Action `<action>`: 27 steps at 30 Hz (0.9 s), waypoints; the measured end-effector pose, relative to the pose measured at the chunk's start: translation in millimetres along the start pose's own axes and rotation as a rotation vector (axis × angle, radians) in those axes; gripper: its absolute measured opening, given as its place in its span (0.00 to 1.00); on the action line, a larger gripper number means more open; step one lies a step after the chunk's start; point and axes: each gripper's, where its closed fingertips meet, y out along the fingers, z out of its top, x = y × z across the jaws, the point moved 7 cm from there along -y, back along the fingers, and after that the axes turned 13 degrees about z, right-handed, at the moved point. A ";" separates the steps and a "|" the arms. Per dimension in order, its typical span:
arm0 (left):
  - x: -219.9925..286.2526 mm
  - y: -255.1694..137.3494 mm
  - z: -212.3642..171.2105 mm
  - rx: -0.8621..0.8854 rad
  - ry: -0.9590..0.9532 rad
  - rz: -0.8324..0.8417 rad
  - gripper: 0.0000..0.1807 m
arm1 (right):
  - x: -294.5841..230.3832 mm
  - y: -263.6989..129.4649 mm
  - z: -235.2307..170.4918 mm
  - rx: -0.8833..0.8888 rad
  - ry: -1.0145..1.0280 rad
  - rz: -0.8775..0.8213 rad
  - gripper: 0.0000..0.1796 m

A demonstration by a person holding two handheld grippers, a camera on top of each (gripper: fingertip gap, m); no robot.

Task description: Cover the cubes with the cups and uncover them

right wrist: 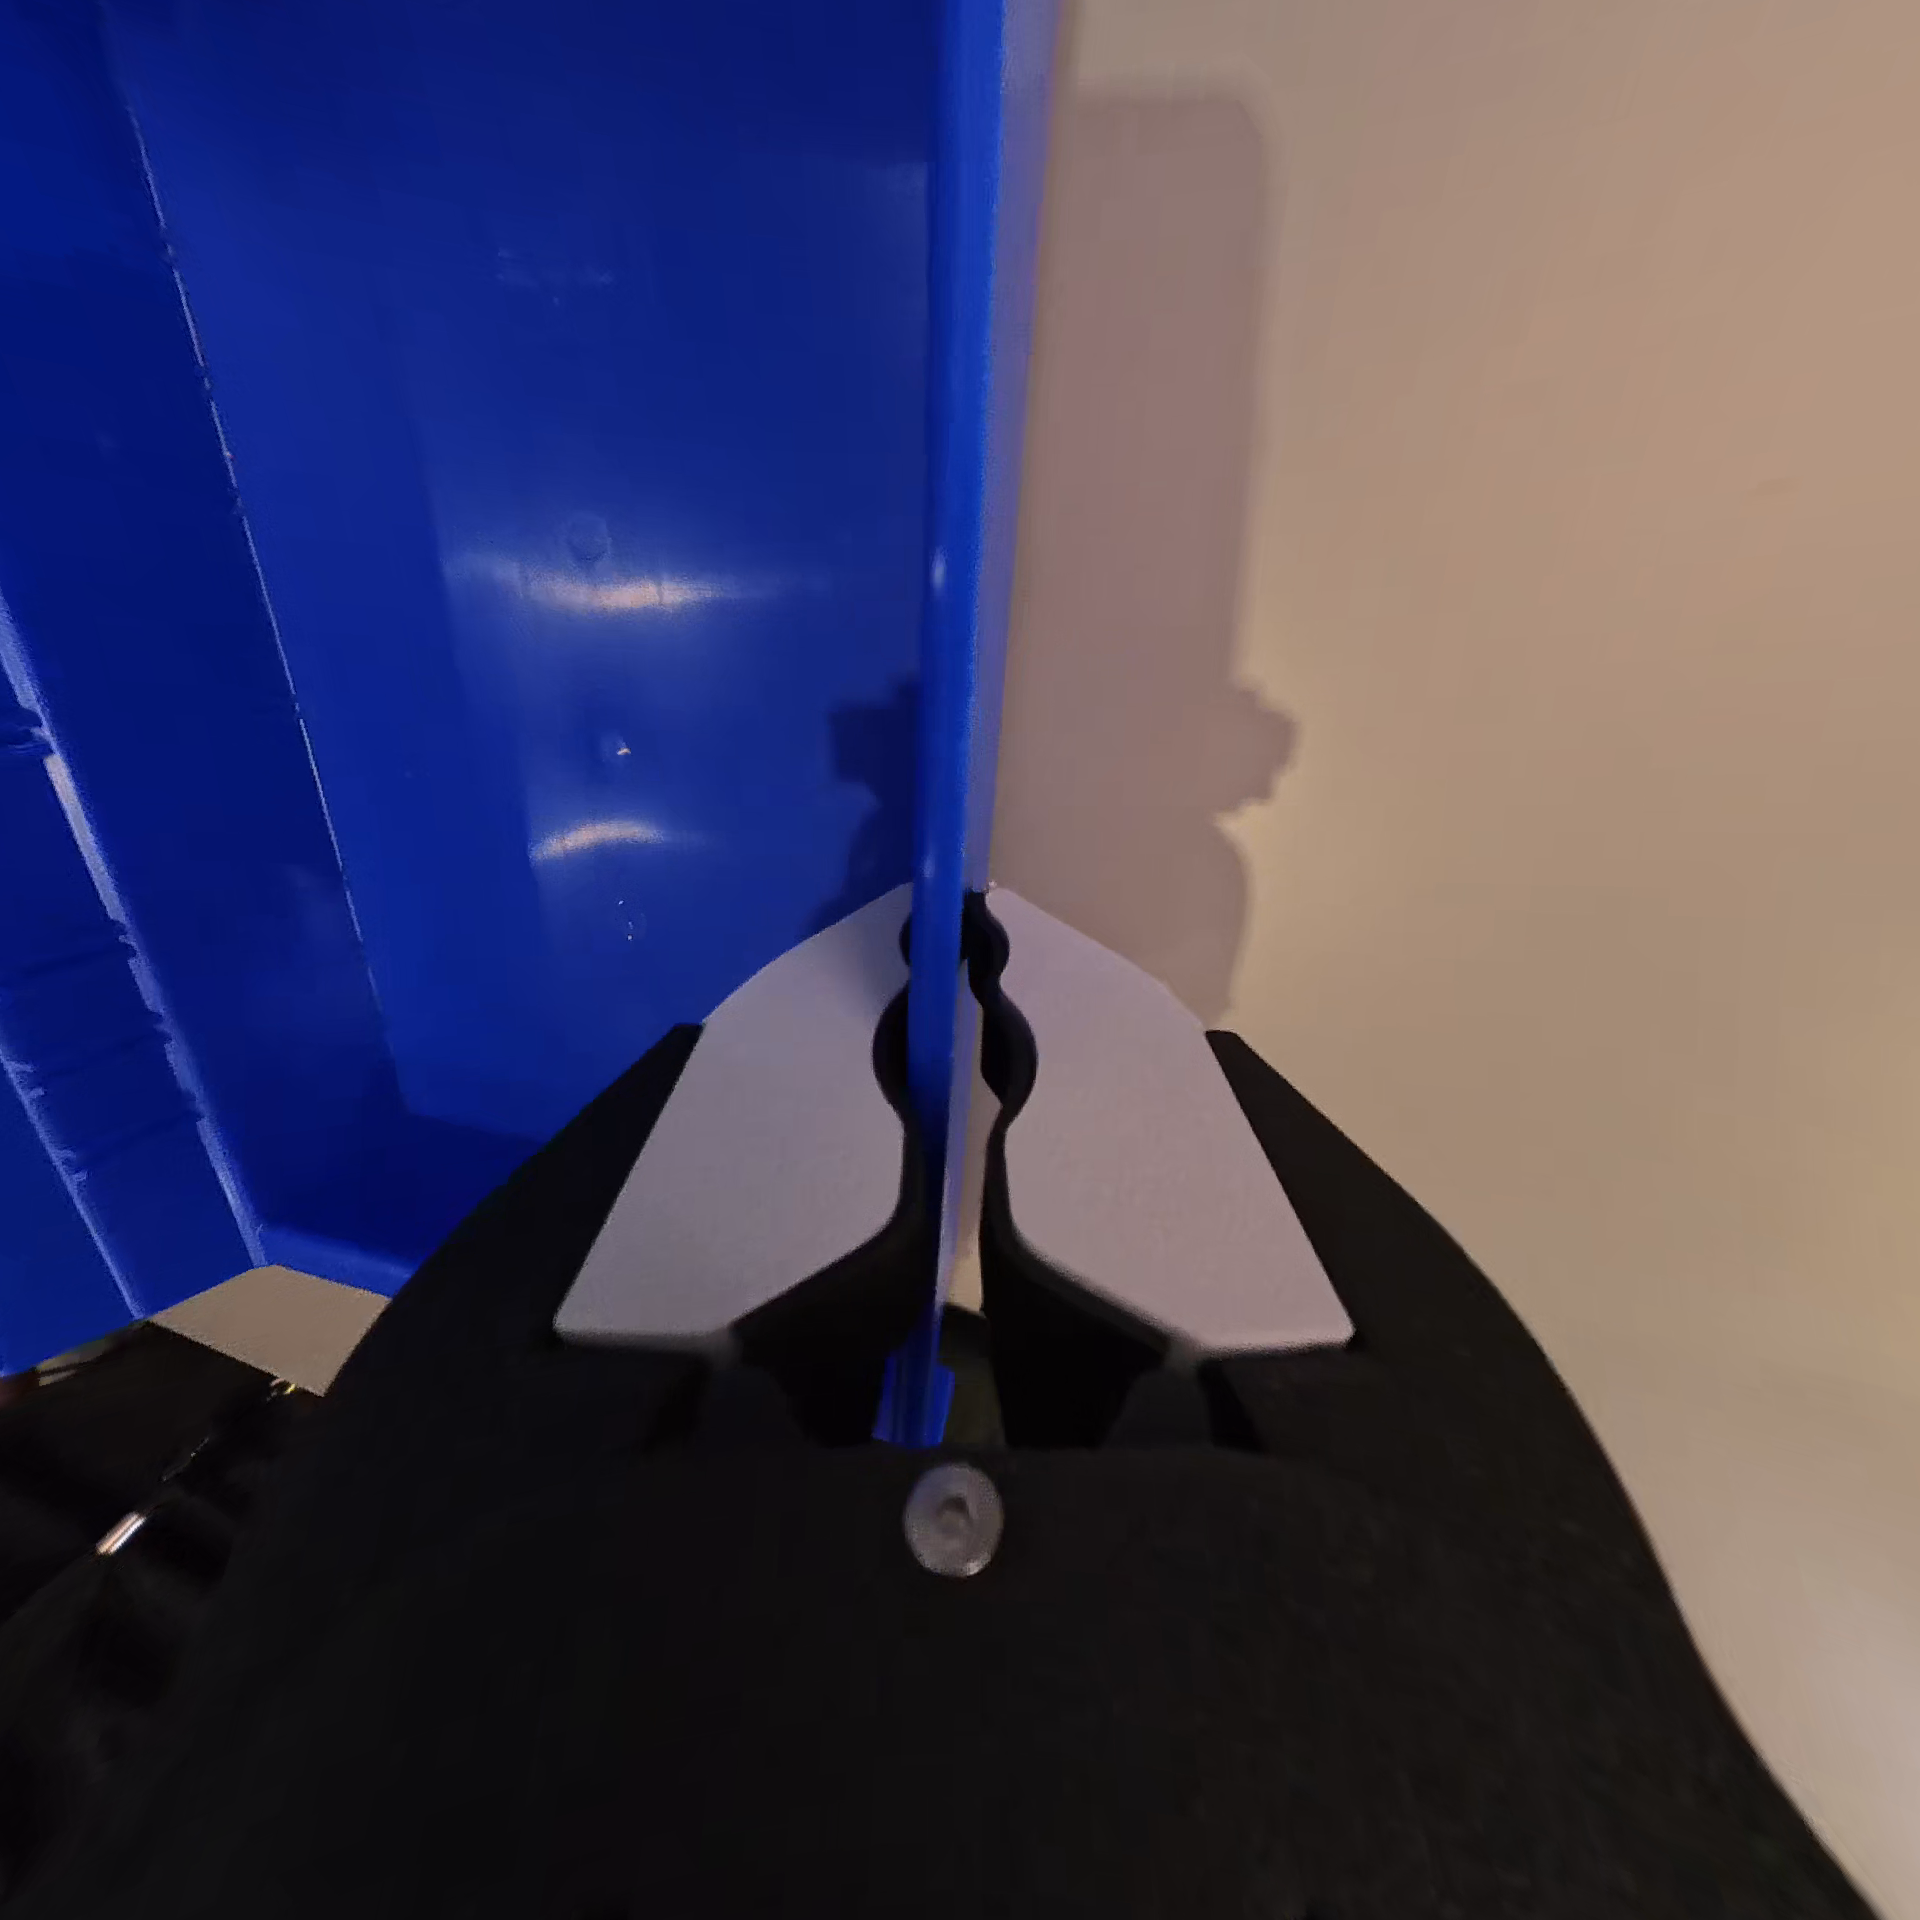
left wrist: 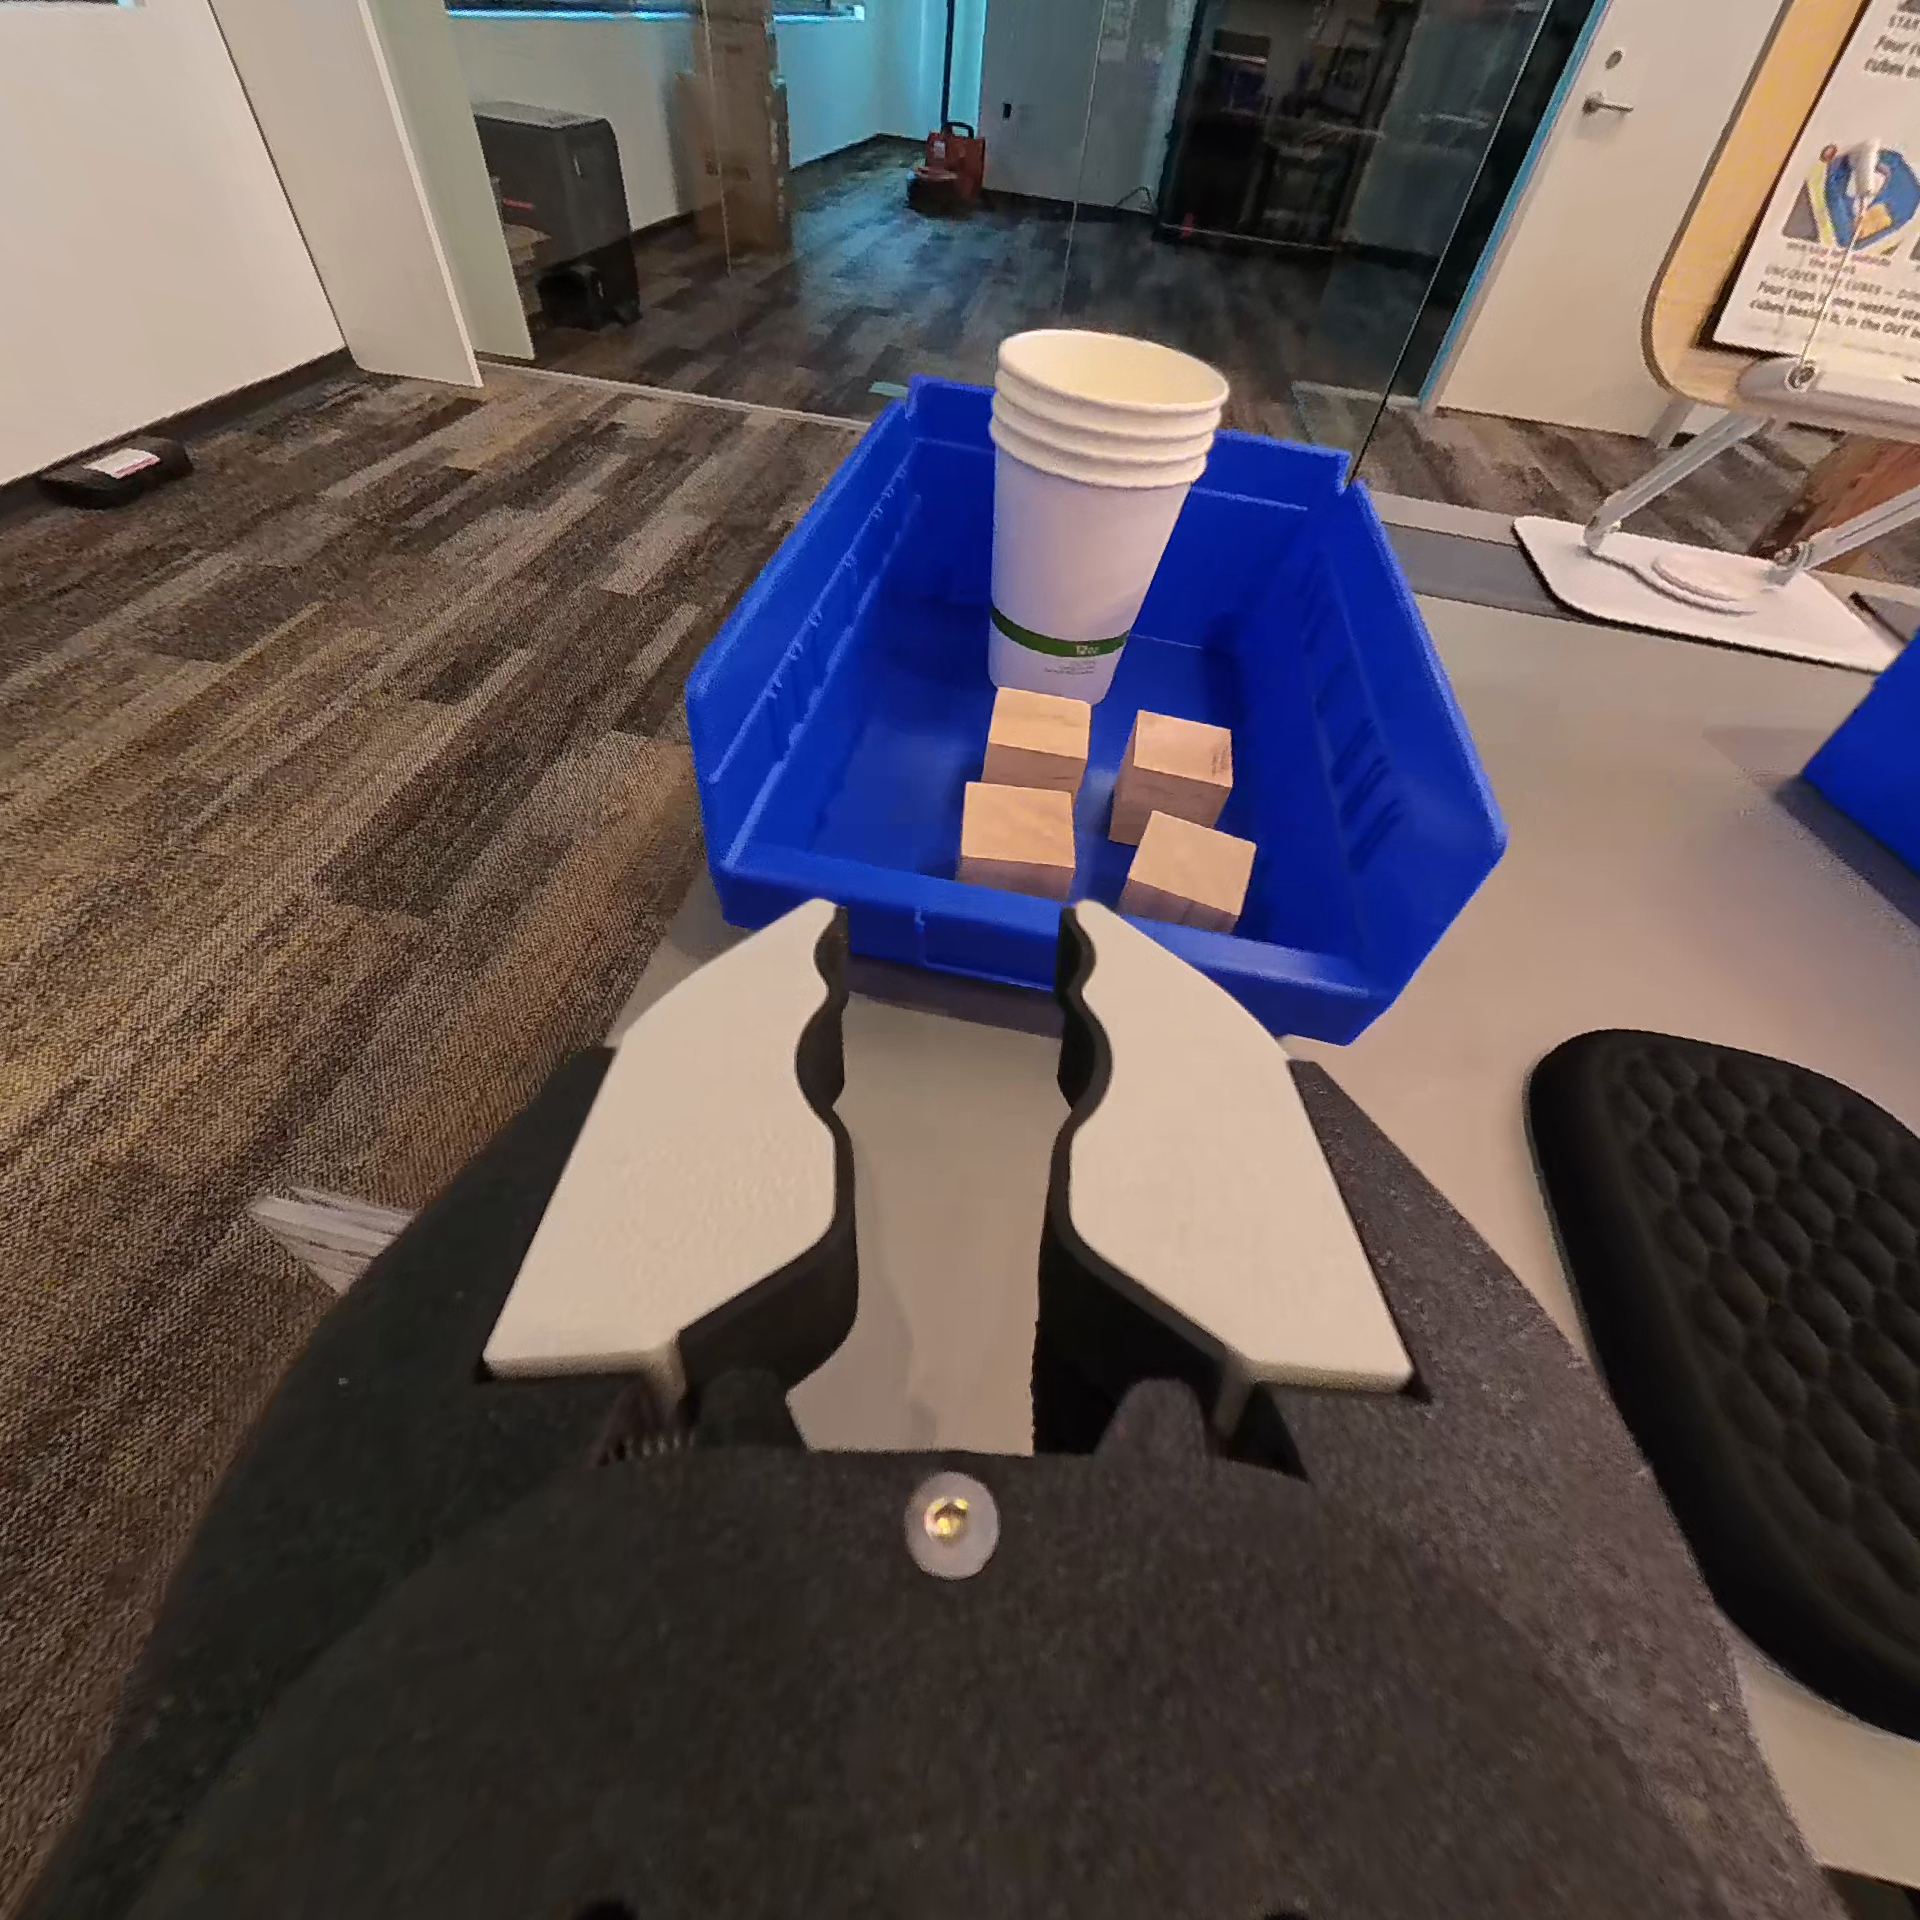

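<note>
In the left wrist view a blue bin [left wrist: 790, 665] stands on the grey table [left wrist: 1621, 914]. It holds a nested stack of white paper cups [left wrist: 1091, 520], upright at the back, and several wooden cubes [left wrist: 1037, 740] in front of the stack. My left gripper [left wrist: 951, 920] is open and empty, just short of the bin's front wall. In the right wrist view my right gripper [right wrist: 948, 914] is shut on the thin side wall [right wrist: 951, 520] of a blue bin, one pad on each face. The part of that bin that shows holds nothing.
A second blue bin's corner [left wrist: 1870, 769] shows at the right edge. A black mesh cushion [left wrist: 1745, 1351] lies at the near right. A white stand base [left wrist: 1704, 592] with an instruction board sits at the far right. Carpeted floor [left wrist: 312, 831] drops off left of the table.
</note>
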 end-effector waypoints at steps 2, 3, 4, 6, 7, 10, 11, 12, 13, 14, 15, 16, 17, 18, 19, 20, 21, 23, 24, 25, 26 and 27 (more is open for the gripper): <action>3.7 0.5 -0.3 -0.015 -0.005 -0.006 0.20 | 23.0 -13.5 -7.4 0.008 0.019 -0.013 0.02; 5.0 0.3 -0.1 -0.020 -0.007 -0.006 0.20 | 35.5 -20.7 -11.7 0.009 0.024 -0.019 0.02; 6.1 0.0 0.2 -0.020 -0.004 -0.004 0.20 | 48.6 -28.3 -16.7 0.010 0.026 -0.026 0.02; 7.9 -1.3 1.1 -0.018 0.005 0.008 0.20 | 75.9 -43.9 -29.5 0.006 0.040 -0.032 0.03; 8.9 -2.2 1.6 -0.019 0.008 0.012 0.20 | 89.9 -52.0 -37.1 0.004 0.054 -0.034 0.03; 12.1 -4.3 4.3 -0.022 0.016 0.020 0.20 | 131.0 -77.2 -61.0 0.017 0.112 -0.034 0.03; 13.3 -4.9 5.5 -0.021 0.019 0.024 0.20 | 145.1 -85.7 -69.6 0.016 0.127 -0.056 0.03; 14.8 -5.5 6.7 -0.021 0.023 0.028 0.20 | 158.4 -94.4 -77.8 0.031 0.151 -0.057 0.03; 16.5 -6.1 7.8 -0.020 0.027 0.033 0.20 | 171.1 -102.5 -86.1 0.052 0.184 -0.050 0.03; 18.9 -6.6 8.6 -0.020 0.032 0.038 0.20 | 184.0 -109.6 -94.6 0.059 0.207 -0.058 0.03; 21.5 -7.0 9.3 -0.021 0.039 0.042 0.20 | 196.5 -115.8 -103.2 0.062 0.227 -0.066 0.03; 24.6 -7.4 9.8 -0.023 0.044 0.045 0.20 | 208.1 -121.3 -111.0 0.075 0.244 -0.058 0.03; 28.1 -7.9 10.2 -0.026 0.050 0.046 0.20 | 219.6 -126.2 -118.1 0.090 0.256 -0.050 0.03; 31.7 -8.2 10.6 -0.030 0.056 0.046 0.20 | 230.9 -130.1 -125.5 0.092 0.260 -0.052 0.03; 35.2 -8.6 11.0 -0.034 0.064 0.049 0.20 | 241.5 -133.6 -132.9 0.090 0.262 -0.053 0.03; 38.7 -9.1 11.4 -0.038 0.073 0.054 0.20 | 251.0 -136.6 -139.5 0.091 0.255 -0.043 0.03; 42.1 -9.6 11.9 -0.041 0.084 0.060 0.20 | 259.2 -139.3 -145.9 0.093 0.250 -0.027 0.03; 49.4 -10.8 13.4 -0.047 0.100 0.067 0.20 | 274.4 -144.1 -158.3 0.087 0.254 -0.014 0.03; 53.2 -11.1 14.4 -0.048 0.107 0.068 0.20 | 281.0 -146.4 -164.3 0.080 0.253 -0.010 0.03; 57.0 -11.2 15.7 -0.048 0.113 0.069 0.20 | 286.5 -149.6 -169.2 0.088 0.254 0.001 0.03; 60.6 -11.0 17.2 -0.049 0.119 0.070 0.20 | 292.3 -152.8 -174.0 0.090 0.258 0.002 0.03; 64.2 -10.5 18.7 -0.050 0.126 0.071 0.20 | 297.8 -156.2 -178.3 0.087 0.247 -0.005 0.03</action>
